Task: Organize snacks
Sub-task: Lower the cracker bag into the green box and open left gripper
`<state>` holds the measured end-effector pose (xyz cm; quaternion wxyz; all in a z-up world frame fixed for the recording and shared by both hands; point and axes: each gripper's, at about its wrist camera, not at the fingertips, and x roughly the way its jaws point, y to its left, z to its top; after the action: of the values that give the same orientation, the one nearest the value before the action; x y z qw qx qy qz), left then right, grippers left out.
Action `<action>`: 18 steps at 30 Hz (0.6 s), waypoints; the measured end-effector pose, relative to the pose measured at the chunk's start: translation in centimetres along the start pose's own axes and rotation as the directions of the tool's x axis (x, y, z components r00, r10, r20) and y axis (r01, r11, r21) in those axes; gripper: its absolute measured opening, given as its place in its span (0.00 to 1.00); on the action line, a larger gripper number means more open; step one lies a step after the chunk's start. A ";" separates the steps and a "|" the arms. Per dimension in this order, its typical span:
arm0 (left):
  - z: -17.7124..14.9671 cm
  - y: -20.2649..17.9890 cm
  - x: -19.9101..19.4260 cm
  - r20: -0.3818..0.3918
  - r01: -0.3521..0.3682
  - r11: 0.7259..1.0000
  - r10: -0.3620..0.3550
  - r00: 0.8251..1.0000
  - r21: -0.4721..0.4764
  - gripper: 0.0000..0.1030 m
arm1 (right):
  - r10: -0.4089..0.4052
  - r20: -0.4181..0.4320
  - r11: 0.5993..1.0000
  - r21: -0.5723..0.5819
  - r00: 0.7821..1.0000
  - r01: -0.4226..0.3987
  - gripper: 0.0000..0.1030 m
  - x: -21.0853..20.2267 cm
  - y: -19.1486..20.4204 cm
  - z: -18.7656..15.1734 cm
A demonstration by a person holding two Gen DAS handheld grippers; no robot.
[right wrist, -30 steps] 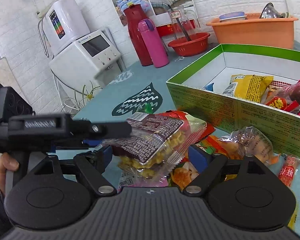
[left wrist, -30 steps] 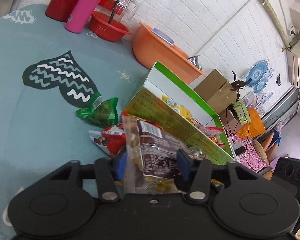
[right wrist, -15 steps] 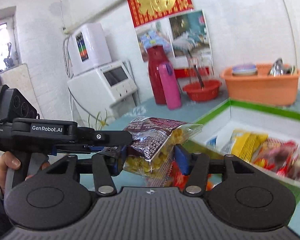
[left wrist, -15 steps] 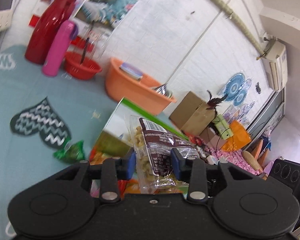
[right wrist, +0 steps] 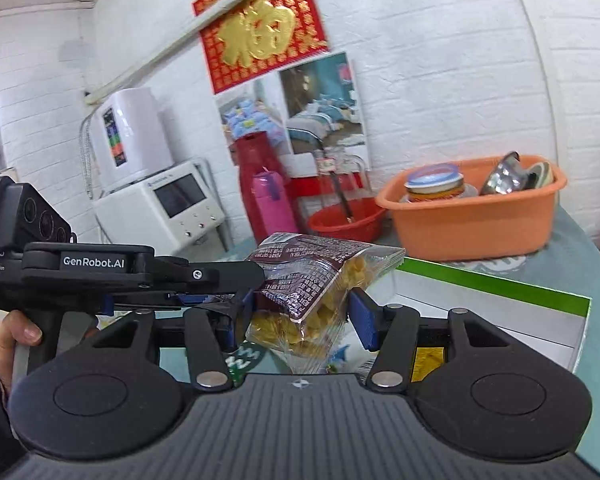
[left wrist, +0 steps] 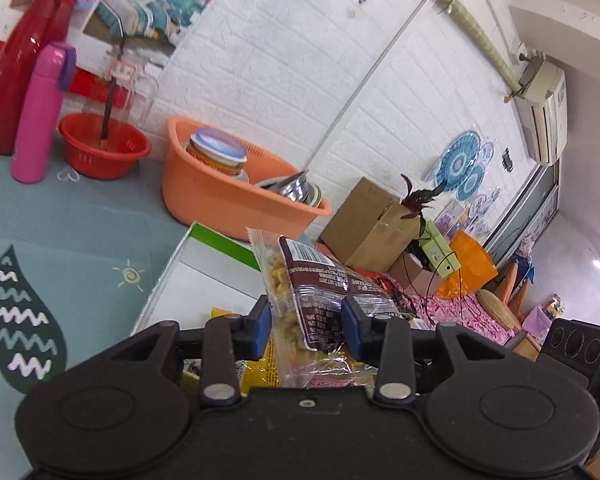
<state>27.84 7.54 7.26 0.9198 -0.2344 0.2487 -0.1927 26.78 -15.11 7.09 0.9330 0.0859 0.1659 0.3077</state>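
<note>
A clear snack packet with a brown label and yellow pieces hangs in the air over the green-rimmed box. My left gripper is shut on it, both blue pads pressing its sides. In the right wrist view the same packet lies between the pads of my right gripper, which close on its lower part. The left gripper reaches in from the left, held by a person's hand. Below, the box holds a yellow packet.
At the back of the teal table stand an orange basin of dishes, a red bowl, a pink bottle and a red thermos. White appliances stand at the left, and a cardboard box sits beyond the table.
Both grippers have risen with the packet, from the snack pile on the table to above the box. The right jaws narrowed onto the packet.
</note>
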 end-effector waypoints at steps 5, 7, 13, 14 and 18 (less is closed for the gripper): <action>0.3 1.4 3.3 -0.048 -0.015 1.000 0.015 0.999 -0.011 0.28 | -0.019 -0.039 0.999 0.031 0.999 0.020 0.86 2.1 -2.9 -0.5; 0.4 1.9 4.4 -0.065 -0.025 1.000 0.023 0.998 -0.018 0.28 | -0.026 -0.061 0.999 0.035 0.998 0.029 0.86 2.9 -3.7 -0.6; 1.2 3.0 6.8 -0.091 -0.056 0.998 0.054 0.994 -0.014 0.36 | -0.053 -0.097 0.997 0.048 0.994 0.058 0.86 4.9 -5.1 -0.6; 1.2 3.1 7.2 -0.093 -0.066 0.998 0.065 0.994 -0.008 0.43 | -0.061 -0.103 0.996 0.051 0.993 0.067 0.87 5.2 -5.2 -0.6; 0.9 3.4 7.5 -0.074 -0.139 0.990 0.138 0.988 -0.014 1.00 | -0.126 -0.190 0.991 0.029 0.974 0.134 1.00 6.9 -5.9 -0.8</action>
<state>35.13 7.08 3.45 0.9190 -0.2180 0.2997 -0.1344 34.96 -15.61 3.02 0.9293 0.0650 0.2649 0.2491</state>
